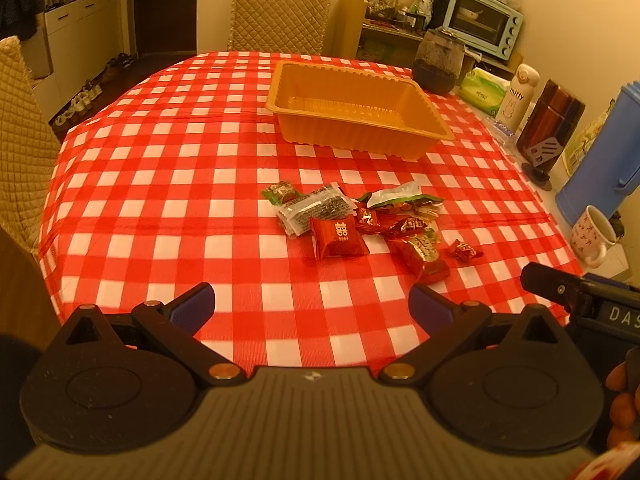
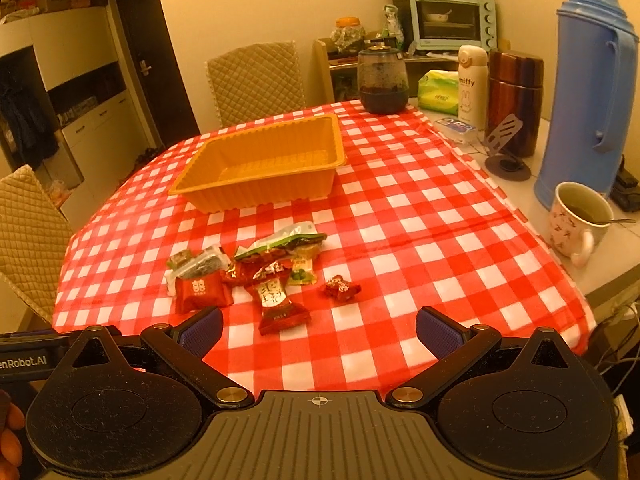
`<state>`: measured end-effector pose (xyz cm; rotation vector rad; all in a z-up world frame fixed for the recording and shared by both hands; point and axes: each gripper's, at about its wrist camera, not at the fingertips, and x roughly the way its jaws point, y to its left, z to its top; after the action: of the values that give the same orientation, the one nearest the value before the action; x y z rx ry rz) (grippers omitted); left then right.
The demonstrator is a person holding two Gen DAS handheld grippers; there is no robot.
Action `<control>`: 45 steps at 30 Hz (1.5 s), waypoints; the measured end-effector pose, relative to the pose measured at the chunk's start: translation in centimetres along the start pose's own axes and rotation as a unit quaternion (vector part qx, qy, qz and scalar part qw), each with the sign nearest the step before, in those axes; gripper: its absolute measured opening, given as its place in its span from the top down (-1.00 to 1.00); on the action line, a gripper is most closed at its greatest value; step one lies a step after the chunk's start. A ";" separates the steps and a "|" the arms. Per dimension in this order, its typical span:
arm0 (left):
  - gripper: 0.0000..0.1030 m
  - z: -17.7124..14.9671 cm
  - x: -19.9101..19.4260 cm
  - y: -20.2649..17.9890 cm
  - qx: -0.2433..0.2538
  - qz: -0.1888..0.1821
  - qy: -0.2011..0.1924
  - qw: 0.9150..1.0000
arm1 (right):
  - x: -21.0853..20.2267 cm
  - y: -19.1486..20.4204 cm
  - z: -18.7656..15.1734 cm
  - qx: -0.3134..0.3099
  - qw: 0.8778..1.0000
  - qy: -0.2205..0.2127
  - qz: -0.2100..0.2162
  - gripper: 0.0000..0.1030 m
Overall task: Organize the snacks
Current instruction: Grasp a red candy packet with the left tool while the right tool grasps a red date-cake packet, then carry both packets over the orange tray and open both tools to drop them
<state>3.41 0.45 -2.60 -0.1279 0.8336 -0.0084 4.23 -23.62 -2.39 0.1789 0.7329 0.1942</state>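
Left gripper (image 1: 312, 302): I held it low over the near edge of the counter (image 1: 160, 184), jaws wide apart and holding nothing.
Snacks (image 1: 352, 224): they lay in one loose heap in the middle of the checked cloth, ahead of both grippers and not yet touched.
Count: I could tell about eight or nine wrapped pieces, several overlapping, so I cannot give it exactly; one small red candy (image 2: 341, 288) lay apart on the right of the heap.
Tray (image 1: 356, 114): one orange tray, empty, stood beyond the heap and well apart from it.
Right gripper (image 2: 318, 330): also jaws wide apart, empty, just before the nearest red packet (image 2: 280, 304).
Risk: I judged the thin wrappers could slip or crumple, and overlapping pieces could come up together and then fall.
Risk on the right: one full mug (image 2: 578, 220) stood near the cloth edge; a wide swing could knock it.
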 end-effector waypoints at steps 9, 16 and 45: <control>-0.66 1.2 4.9 0.6 0.048 0.002 0.015 0.999 | 4.7 0.3 0.1 -0.024 0.999 0.016 0.022 -0.55; -0.56 1.9 8.2 0.8 0.109 -0.037 0.016 0.993 | 9.3 1.4 0.1 -0.056 0.997 0.041 0.044 -0.26; 0.41 2.0 13.7 -3.4 0.361 -0.094 0.036 0.927 | 13.2 1.4 -0.6 -0.085 0.993 0.069 0.046 0.46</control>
<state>14.28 -3.49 -10.94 0.4925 0.8426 -0.4995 13.23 -19.10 -11.06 0.0364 0.8417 0.3587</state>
